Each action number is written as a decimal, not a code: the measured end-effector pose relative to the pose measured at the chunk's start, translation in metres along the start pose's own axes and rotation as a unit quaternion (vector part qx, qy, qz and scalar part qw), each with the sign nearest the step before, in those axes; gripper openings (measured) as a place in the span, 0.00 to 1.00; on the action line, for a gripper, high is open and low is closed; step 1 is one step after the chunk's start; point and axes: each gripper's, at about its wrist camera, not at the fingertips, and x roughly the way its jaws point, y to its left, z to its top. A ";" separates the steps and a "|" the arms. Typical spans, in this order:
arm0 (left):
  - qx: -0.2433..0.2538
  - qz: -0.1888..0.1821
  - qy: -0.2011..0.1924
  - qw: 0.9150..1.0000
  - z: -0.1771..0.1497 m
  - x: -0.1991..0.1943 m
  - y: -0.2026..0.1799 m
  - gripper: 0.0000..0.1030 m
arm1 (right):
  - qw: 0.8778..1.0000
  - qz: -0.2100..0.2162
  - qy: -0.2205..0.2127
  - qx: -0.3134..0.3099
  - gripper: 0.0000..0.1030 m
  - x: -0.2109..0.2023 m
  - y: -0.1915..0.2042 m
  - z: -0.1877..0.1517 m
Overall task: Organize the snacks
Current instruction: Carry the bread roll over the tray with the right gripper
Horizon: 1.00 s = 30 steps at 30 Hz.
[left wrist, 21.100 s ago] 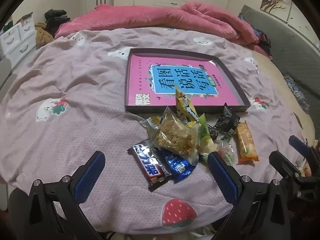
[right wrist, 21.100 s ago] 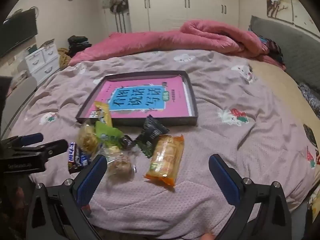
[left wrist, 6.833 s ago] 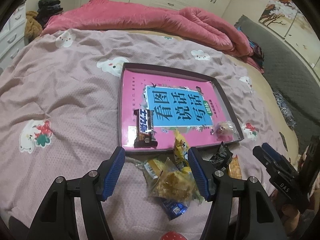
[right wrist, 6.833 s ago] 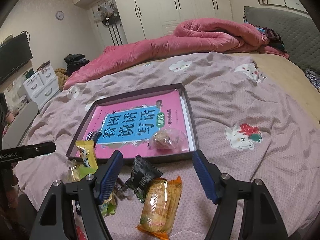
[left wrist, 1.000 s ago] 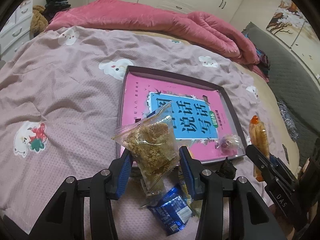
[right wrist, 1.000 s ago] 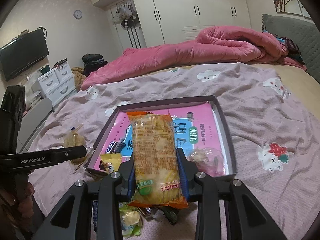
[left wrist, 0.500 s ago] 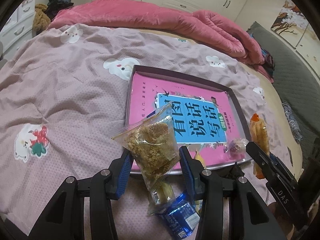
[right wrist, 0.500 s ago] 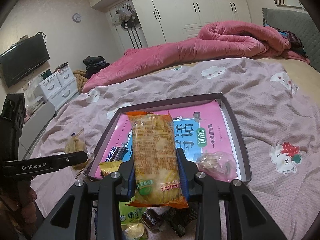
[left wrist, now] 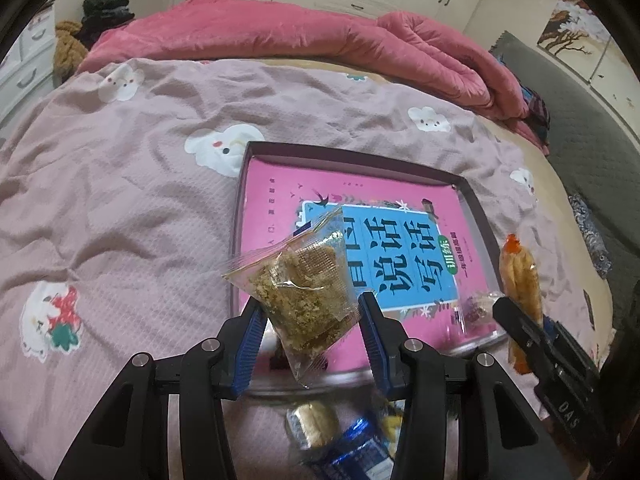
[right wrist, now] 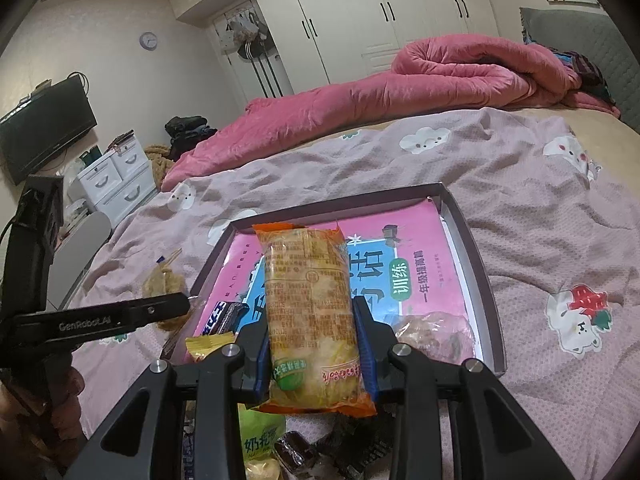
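Both grippers loaded. Left gripper [left wrist: 310, 334] clamps a clear bag of crumbly snack [left wrist: 304, 284], bag pinched near its lower end so the bulk stands up ahead of the fingers, over the near left edge of the tray [left wrist: 476, 204]. Right gripper [right wrist: 314, 340] grips an orange cracker pack [right wrist: 310, 304] by its long sides, pack pointing forward over the tray's near edge, likely so it can be laid flat inside. Ahead of it in the tray: chocolate bar [right wrist: 224, 314] to the left, clear wrapped sweet [right wrist: 434, 334] to the right. Loose snacks [right wrist: 260, 436] lie below the fingers, not yet sorted.
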 end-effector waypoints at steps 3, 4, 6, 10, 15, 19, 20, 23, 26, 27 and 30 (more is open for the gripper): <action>0.003 -0.005 0.006 1.000 0.007 0.006 -0.004 0.47 | 1.000 0.002 0.004 -0.001 0.34 0.005 0.000 0.001; 0.005 -0.006 0.005 1.000 0.010 0.008 -0.005 0.47 | 1.000 0.002 0.005 -0.001 0.34 0.007 0.000 0.001; 0.011 -0.007 0.008 1.000 0.015 0.012 -0.009 0.47 | 1.000 0.003 0.007 0.000 0.34 0.009 0.000 0.001; 0.022 -0.020 0.016 0.999 0.021 0.024 -0.017 0.47 | 1.000 0.005 0.012 0.002 0.34 0.014 -0.001 0.001; 0.024 -0.025 0.035 0.999 0.017 0.041 -0.022 0.47 | 1.000 0.002 0.021 0.007 0.34 0.020 -0.005 0.000; 0.027 -0.036 0.047 0.998 0.013 0.048 -0.024 0.47 | 1.000 -0.005 0.028 0.013 0.34 0.025 -0.009 -0.001; 0.029 -0.038 0.049 0.998 0.012 0.050 -0.026 0.47 | 0.999 -0.006 0.029 0.015 0.34 0.027 -0.010 -0.001; 0.029 -0.054 0.062 0.996 0.009 0.054 -0.027 0.47 | 0.999 -0.009 0.034 0.020 0.34 0.031 -0.012 0.000; 0.034 -0.060 0.072 0.995 0.005 0.058 -0.030 0.47 | 0.999 -0.010 0.041 0.024 0.34 0.036 -0.014 -0.001; 0.037 -0.060 0.076 0.995 0.004 0.059 -0.031 0.47 | 0.999 -0.009 0.044 0.026 0.34 0.038 -0.014 -0.001; 0.043 -0.065 0.086 0.993 0.000 0.063 -0.033 0.47 | 0.998 -0.007 0.052 0.030 0.34 0.043 -0.016 -0.001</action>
